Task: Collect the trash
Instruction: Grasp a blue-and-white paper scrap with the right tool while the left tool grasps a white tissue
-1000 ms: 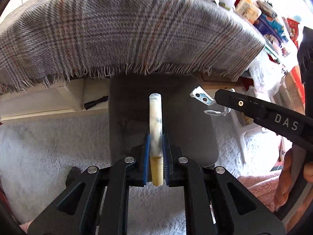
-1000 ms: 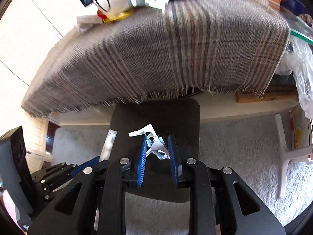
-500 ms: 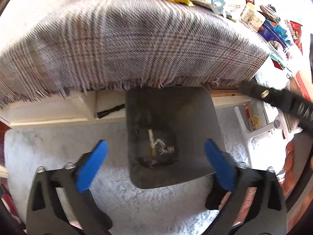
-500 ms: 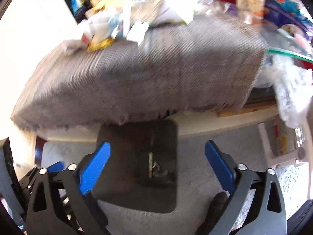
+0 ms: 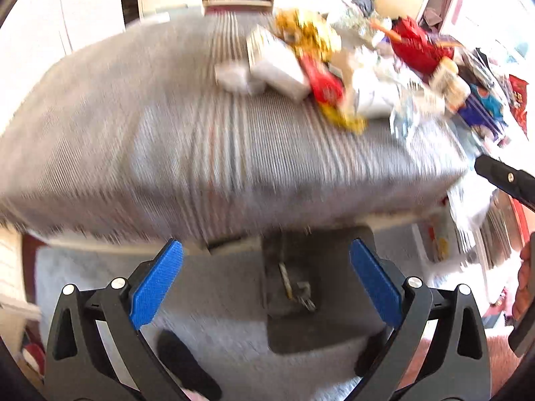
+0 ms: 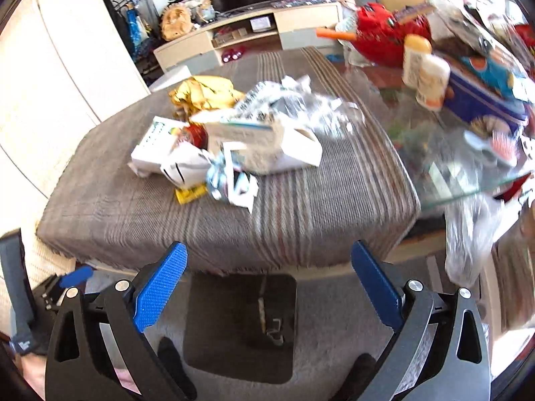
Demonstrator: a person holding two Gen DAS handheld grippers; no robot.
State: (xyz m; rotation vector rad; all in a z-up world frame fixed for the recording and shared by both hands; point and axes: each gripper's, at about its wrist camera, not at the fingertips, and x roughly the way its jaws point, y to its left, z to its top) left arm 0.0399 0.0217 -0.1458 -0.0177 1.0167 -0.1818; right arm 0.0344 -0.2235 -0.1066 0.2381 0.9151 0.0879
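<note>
Grey plaid cloth: draped over the table (image 6: pixel 301 220), straight ahead of both sets of jaws, and yeah it's blurry in the left view.
Left gripper (image 5: pixel 265 280): blue pads spread wide, holding nothing.
Dark square bin (image 6: pixel 214 327): on the carpet below and between the jaws; a pale stick (image 6: pixel 261 315) and some scrap already lie inside.
Heap of white cartons, foil and yellow wrappers (image 6: pixel 234 137): on the cloth, up ahead of the jaws, well apart from them.
Right gripper (image 6: pixel 269 284): wide open too, empty.
Next grab, my guess: pick one loose edge piece like the torn white-and-blue wrapper (image 6: pixel 234 183), come in level, close on just that so the rest doesn't slide off.
</note>
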